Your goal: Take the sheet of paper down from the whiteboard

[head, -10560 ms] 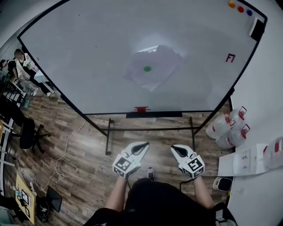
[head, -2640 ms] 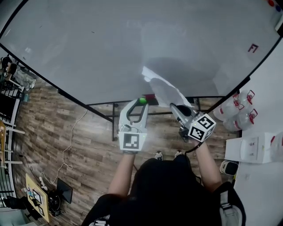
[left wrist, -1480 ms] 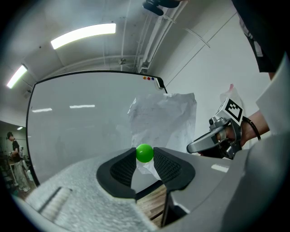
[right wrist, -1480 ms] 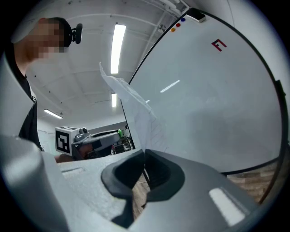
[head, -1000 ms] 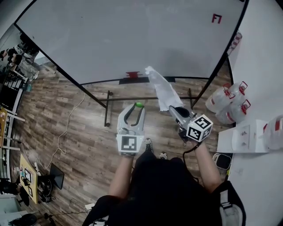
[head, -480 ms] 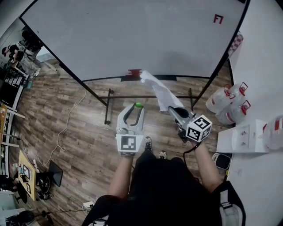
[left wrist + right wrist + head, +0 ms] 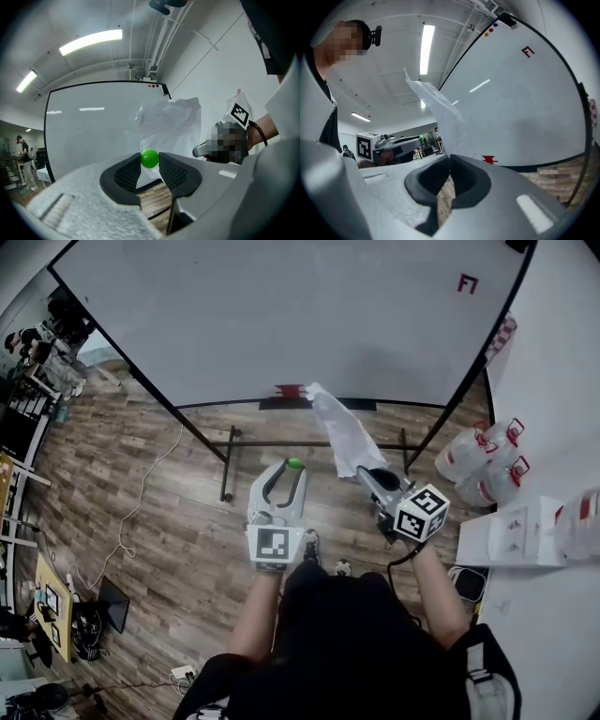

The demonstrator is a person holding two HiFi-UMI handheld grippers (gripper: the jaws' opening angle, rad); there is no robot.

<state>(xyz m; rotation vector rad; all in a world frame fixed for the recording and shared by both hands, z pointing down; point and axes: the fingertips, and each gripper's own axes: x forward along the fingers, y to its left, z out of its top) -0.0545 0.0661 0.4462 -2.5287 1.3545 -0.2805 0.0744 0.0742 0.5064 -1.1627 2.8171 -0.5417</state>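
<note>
Paper [image 7: 345, 435] is pinched along one edge by right tool [image 7: 449, 164]; left tool [image 7: 150, 169] pinches magnet [image 7: 150, 158] at its tips. Risk: the round magnet could squirt free.

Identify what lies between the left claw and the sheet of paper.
A small green ball, pinched at the left claw's tips, seen in the left gripper view. Beyond it, the head view shows only wood floor before the sheet of paper.

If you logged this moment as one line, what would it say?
left claw: green magnet held | right claw: sheet of paper held, off whiteboard
</note>
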